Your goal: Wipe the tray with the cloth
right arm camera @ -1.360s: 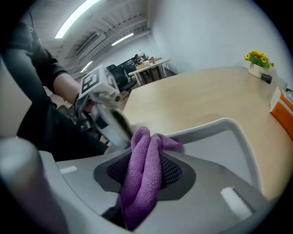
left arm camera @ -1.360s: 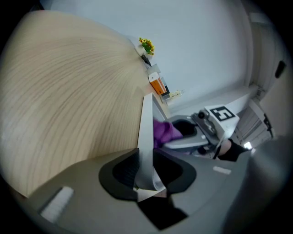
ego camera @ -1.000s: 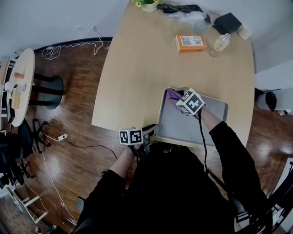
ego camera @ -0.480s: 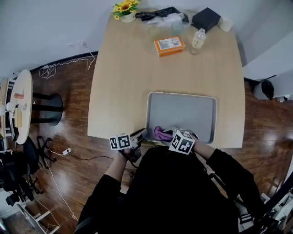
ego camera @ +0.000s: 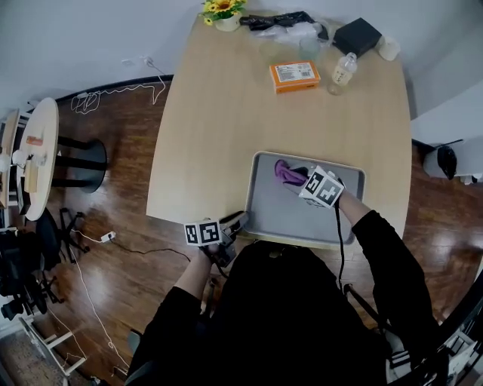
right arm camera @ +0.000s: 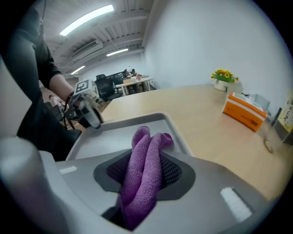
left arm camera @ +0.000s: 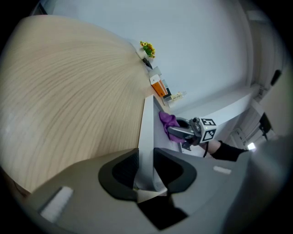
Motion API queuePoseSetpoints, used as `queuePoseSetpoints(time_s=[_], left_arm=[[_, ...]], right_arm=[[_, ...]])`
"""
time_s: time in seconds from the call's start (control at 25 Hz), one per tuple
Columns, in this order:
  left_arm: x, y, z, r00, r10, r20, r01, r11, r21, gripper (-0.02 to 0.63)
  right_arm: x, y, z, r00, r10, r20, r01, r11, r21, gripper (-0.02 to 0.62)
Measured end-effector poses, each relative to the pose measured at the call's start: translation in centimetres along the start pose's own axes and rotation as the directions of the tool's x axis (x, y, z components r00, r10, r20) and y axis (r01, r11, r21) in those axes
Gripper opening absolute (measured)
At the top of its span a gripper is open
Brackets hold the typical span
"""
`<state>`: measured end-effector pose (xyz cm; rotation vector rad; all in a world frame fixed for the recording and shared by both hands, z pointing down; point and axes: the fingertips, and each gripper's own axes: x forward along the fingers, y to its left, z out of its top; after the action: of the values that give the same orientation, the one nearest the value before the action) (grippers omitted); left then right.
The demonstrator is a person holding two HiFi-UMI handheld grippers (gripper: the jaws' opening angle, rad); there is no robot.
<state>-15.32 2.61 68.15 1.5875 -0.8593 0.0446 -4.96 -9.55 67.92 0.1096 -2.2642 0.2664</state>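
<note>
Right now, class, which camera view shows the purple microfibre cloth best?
The right gripper view: the purple microfibre cloth fills the middle, weave visible, clamped in the right gripper. The head view shows a small purple patch over the grey tray; the left gripper view, a distant bunch.

The cloth (ego camera: pixel 285 172) is purple, the tray (ego camera: pixel 287 219) grey, the table (ego camera: pixel 219 128) pale woodgrain — box (ego camera: pixel 294 75) orange, flowers (ego camera: pixel 221 7) yellow.

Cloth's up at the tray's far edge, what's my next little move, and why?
Probably drag the cloth toward you: the right gripper pinches it near the tray's far left corner, the left gripper clamps the near rim, and bare tray lies nearer.
</note>
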Motion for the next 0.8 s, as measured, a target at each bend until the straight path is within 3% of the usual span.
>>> queuePoseSetpoints(time_s=[0.12, 0.28, 0.44, 0.64, 0.8], left_arm=[[-0.1, 0.1, 0.1, 1.0, 0.001, 0.001, -0.001, 1.0, -0.003, 0.087], [-0.2, 0.4, 0.2, 1.0, 0.003, -0.002, -0.003, 1.0, -0.007, 0.089], [-0.4, 0.8, 0.0, 1.0, 0.002, -0.006, -0.002, 1.0, -0.013, 0.09], [-0.6, 0.6, 0.0, 1.0, 0.011, 0.002, -0.011, 1.0, -0.011, 0.091], [-0.3, 0.4, 0.0, 1.0, 0.019, 0.005, -0.019, 1.0, -0.008, 0.092]], right_arm=[[-1.0, -3.6, 0.6, 0.999, -0.042, -0.002, 0.042, 0.997, 0.057, 0.133], [-1.2, -2.1, 0.2, 0.996, -0.093, 0.006, 0.093, 0.995, 0.033, 0.137], [-1.5, 4.4, -1.9, 1.0, -0.026, -0.014, 0.027, 0.999, 0.032, 0.138], [-2.8, 14.8, -4.9, 0.995, 0.098, -0.037, -0.1, 0.992, -0.081, 0.141], [-3.3, 15.6, -5.4, 0.994, 0.106, 0.025, -0.106, 0.994, -0.004, 0.138]])
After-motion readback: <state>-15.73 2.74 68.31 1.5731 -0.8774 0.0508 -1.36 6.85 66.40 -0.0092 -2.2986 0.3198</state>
